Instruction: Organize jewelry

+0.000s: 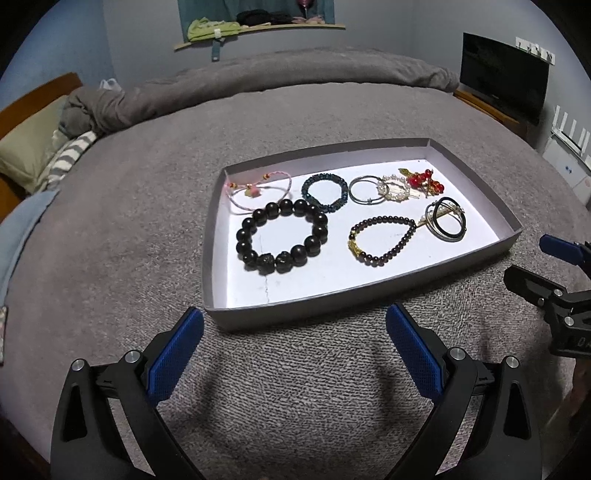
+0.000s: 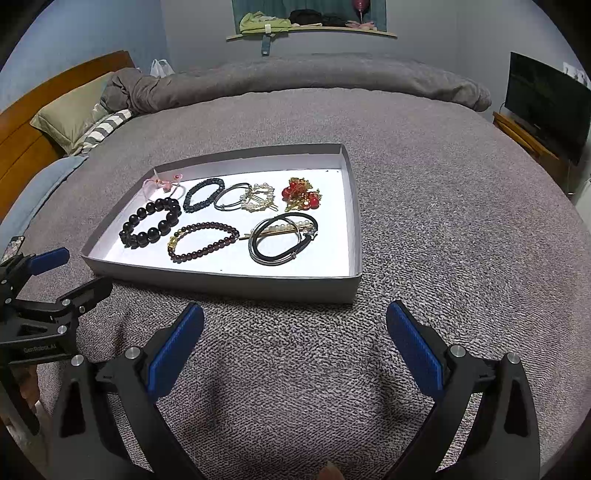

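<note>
A shallow grey tray (image 1: pixel 369 291) (image 2: pixel 229 286) with a white floor lies on the bed. In it lie a big black bead bracelet (image 1: pixel 282 236) (image 2: pixel 150 222), a dark red bead bracelet (image 1: pixel 382 240) (image 2: pixel 203 242), a dark blue bracelet (image 1: pixel 325 192) (image 2: pixel 204 194), a pink cord bracelet (image 1: pixel 258 190) (image 2: pixel 162 184), a silver bangle (image 1: pixel 367 189) (image 2: pixel 232 195), a pearl clip (image 2: pixel 260 197), a red bead ornament (image 1: pixel 424 181) (image 2: pixel 301 194) and black rings with a gold pin (image 1: pixel 445 219) (image 2: pixel 282 240). My left gripper (image 1: pixel 295 341) and right gripper (image 2: pixel 295 339) stand open in front of the tray, holding nothing.
The bed is covered by a grey blanket (image 1: pixel 147 221), with a rolled duvet (image 2: pixel 314 77) behind and pillows (image 2: pixel 70 114) at the left. A television (image 2: pixel 546 103) stands at the right. A shelf with clothes (image 1: pixel 258 26) hangs on the back wall.
</note>
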A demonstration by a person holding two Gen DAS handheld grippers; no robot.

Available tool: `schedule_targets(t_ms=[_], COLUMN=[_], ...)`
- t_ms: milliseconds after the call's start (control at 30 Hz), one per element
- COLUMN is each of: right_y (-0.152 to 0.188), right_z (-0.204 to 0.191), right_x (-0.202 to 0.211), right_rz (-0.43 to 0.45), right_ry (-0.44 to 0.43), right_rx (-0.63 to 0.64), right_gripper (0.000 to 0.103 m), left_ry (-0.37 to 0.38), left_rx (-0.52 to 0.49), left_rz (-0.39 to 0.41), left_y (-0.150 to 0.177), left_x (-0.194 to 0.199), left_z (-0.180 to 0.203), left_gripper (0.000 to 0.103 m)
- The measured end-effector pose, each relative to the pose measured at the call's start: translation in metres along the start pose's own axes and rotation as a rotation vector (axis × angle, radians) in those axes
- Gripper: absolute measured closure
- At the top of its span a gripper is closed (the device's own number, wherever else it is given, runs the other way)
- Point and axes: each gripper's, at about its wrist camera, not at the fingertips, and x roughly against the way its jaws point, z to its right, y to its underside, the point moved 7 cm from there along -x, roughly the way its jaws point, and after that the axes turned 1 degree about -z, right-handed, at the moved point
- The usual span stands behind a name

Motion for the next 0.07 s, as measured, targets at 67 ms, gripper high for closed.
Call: schedule_targets(t_ms=[67], right_y=[-0.0009], right_z=[-0.0008], right_x=[0.0009], right_rz=[0.000], right_ry=[-0.028], right_rx=[-0.004], right_gripper=[0.006], left_ry=[0.017], left_rx=[0.008], left_rz=[0.003], left_y=[-0.0023], left_x=[0.0041], left_z=[-0.0025], left_gripper=[0.003])
